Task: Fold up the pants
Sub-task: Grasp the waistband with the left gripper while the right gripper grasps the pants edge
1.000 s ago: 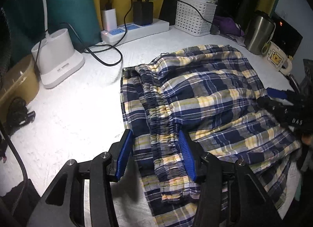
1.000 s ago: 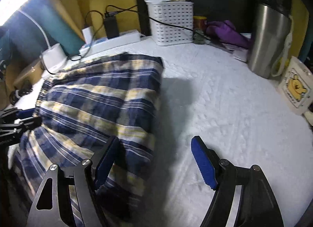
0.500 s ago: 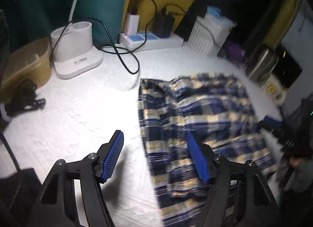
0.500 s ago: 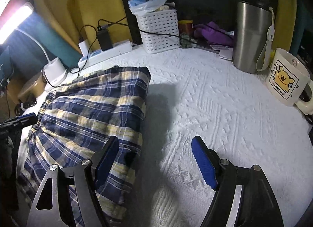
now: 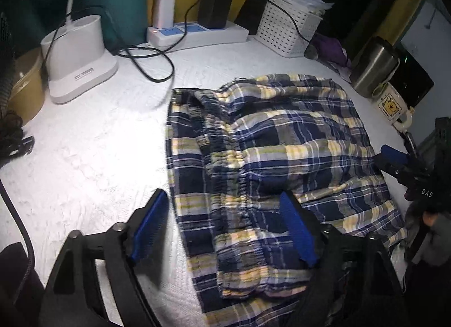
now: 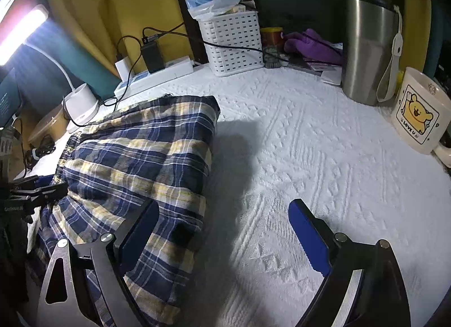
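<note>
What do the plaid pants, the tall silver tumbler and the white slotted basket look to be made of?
Blue, yellow and white plaid pants: thin woven cloth, probably cotton, matte; it wrinkles softly and gathers at the elastic waistband.
Tall silver tumbler: brushed metal, likely stainless steel, with streaky dull reflections and a dark lid.
White slotted basket: rigid moulded plastic, going by its even rows of slots and slightly glossy surface.

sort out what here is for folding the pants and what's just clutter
For the job: plaid pants, left claw, right claw.

Lying about: white basket, steel tumbler, bear mug, power strip, lamp base.
</note>
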